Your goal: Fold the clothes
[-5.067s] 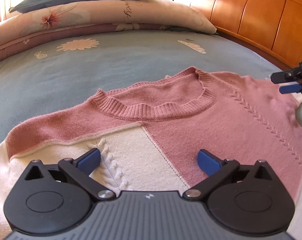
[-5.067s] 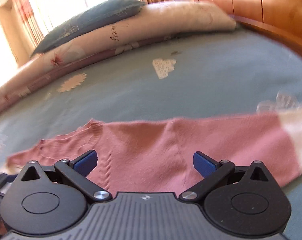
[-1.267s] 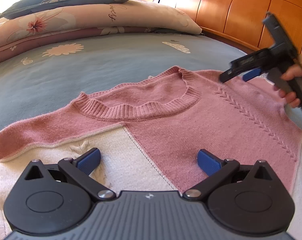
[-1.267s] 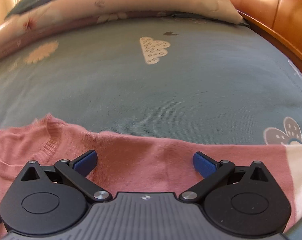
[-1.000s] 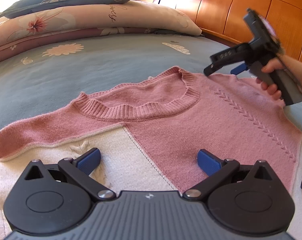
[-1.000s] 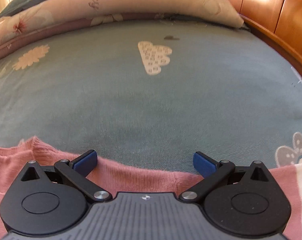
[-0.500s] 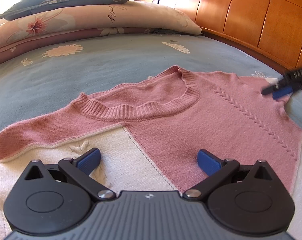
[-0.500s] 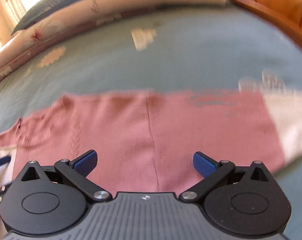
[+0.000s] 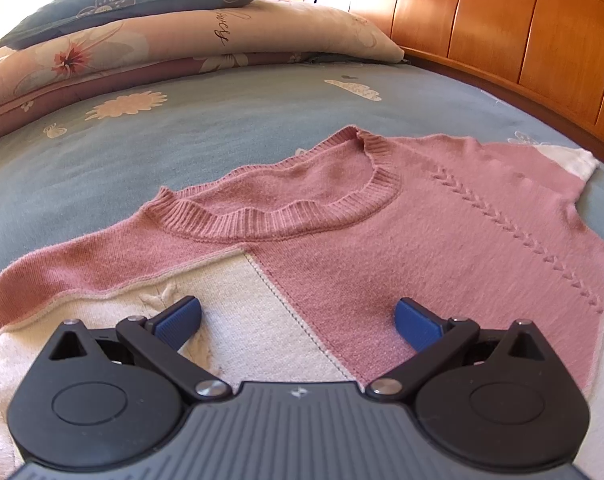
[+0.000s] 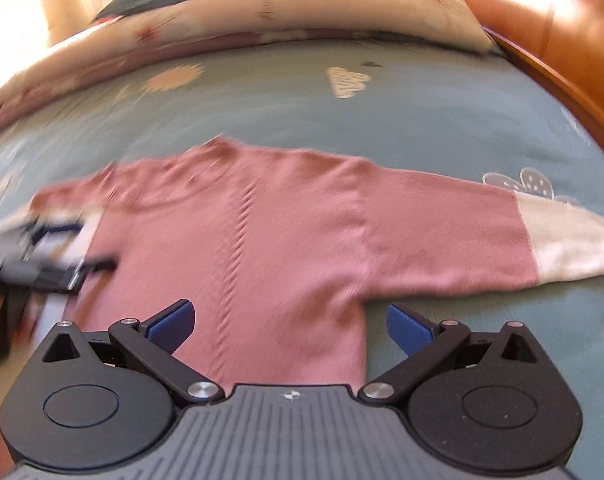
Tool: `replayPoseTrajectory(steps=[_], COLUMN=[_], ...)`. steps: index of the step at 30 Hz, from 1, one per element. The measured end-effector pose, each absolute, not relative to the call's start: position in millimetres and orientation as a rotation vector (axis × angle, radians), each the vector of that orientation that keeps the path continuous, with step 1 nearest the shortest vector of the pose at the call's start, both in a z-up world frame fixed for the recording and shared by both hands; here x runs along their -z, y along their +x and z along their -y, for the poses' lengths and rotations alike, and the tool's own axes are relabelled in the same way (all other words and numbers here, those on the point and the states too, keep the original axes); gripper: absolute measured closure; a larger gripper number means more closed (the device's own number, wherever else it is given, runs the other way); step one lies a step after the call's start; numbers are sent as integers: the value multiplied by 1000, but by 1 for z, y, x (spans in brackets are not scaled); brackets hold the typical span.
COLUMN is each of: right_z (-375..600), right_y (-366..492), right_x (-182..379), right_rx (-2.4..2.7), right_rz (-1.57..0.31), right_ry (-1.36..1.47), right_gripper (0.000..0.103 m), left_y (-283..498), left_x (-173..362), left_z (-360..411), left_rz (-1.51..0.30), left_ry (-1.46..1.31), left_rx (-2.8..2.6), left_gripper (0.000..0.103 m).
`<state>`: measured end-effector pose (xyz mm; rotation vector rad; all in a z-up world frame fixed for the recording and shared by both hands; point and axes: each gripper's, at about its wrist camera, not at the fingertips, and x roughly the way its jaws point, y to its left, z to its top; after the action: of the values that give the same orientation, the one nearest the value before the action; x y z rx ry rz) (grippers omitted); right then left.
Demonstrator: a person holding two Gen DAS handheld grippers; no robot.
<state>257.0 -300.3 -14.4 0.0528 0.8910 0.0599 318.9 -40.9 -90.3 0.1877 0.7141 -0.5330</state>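
Note:
A pink and cream knitted sweater [image 9: 442,216] lies flat on the bed, neckline facing away. My left gripper [image 9: 298,322] hovers open over its chest, above the seam between cream and pink panels, holding nothing. In the blurred right wrist view the same sweater [image 10: 270,240] spreads with its right sleeve stretched out, ending in a cream cuff [image 10: 570,244]. My right gripper [image 10: 288,326] is open above the sweater's right side near the armpit, with nothing between its fingers. The left gripper [image 10: 58,260] shows as a blur at the left edge.
The blue-grey bedsheet [image 9: 222,128] with flower and cloud prints spreads beyond the sweater. Stacked pillows [image 9: 206,40] lie at the far end. A wooden headboard [image 9: 502,32] runs along the right side.
The right gripper swung out over the sheet past the collar, then pulled back toward the sweater's right side and left the left wrist view. The left gripper stayed put.

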Motion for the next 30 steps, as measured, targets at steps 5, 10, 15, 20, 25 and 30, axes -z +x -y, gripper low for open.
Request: replayPoseTrajectory(steps=[5,10,15,20,25,30], right_z=[265,220,187,189,188,187], right_y=[230,220,208,207,204,204], right_x=[15,44,73,75,76,78], right_rx=[-136,-277,-289,-274,-265,-254], right_rz=[-891,-960,-946,-928,-916,-904], right_ry=[33,22,-99,-75,-75,-71], right_gripper=[0,0,0,0,0,0], left_y=[305,252,204,166,130,110], left_x=[75,36,3,-7,0,33], left_z=[38,4,-79,-167,-263,-342], left_rz=[-761,-705,-677,-691,-668,-594], left_ry=[224,203,33,-93,-402,-824], left_rx=[485,471,337,110,-107,-207], left_gripper=[1,1,1,2,24,26])
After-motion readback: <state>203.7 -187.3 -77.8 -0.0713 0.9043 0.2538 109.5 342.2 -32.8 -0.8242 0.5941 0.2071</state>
